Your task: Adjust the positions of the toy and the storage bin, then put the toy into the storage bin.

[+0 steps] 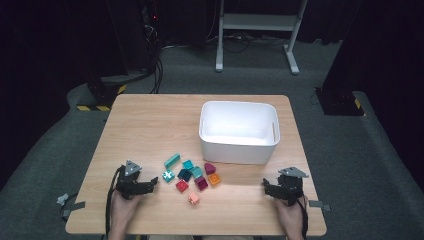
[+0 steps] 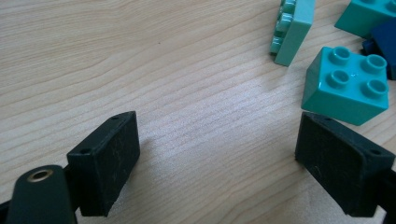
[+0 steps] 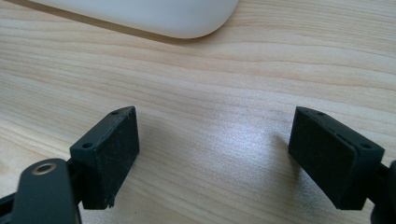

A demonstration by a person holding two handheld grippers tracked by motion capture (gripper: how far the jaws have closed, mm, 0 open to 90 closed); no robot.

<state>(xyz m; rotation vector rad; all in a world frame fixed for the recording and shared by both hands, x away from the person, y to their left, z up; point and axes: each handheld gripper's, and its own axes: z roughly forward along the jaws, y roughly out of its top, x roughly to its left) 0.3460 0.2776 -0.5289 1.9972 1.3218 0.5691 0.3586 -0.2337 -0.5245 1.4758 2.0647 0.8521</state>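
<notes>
— Blocks (image 1: 190,175) first, or the grippers?

— Grippers. The left gripper (image 1: 150,187) has its jaws spread wide with bare wood between them, gripping nothing. The right gripper (image 1: 268,188) is the same: jaws released, wide apart, only table between them.

— And what lies closest to the left one?

— In the left gripper view a teal four-stud block (image 2: 348,86) sits just beyond the right-hand jaw, very near it, though I cannot tell whether they touch. Past it a pale green plate (image 2: 293,30) stands on its edge, with a dark blue block (image 2: 384,44) beside it.

— The rest?

— The blocks lie in a loose cluster on the wooden table (image 1: 150,125), near the middle of its near half, between the two grippers and closer to the left one. A pink block (image 1: 194,198) lies apart, nearest the person. A white bin (image 1: 239,131) stands just behind the cluster; its rounded corner (image 3: 154,16) shows ahead of the right gripper's jaws.
</notes>
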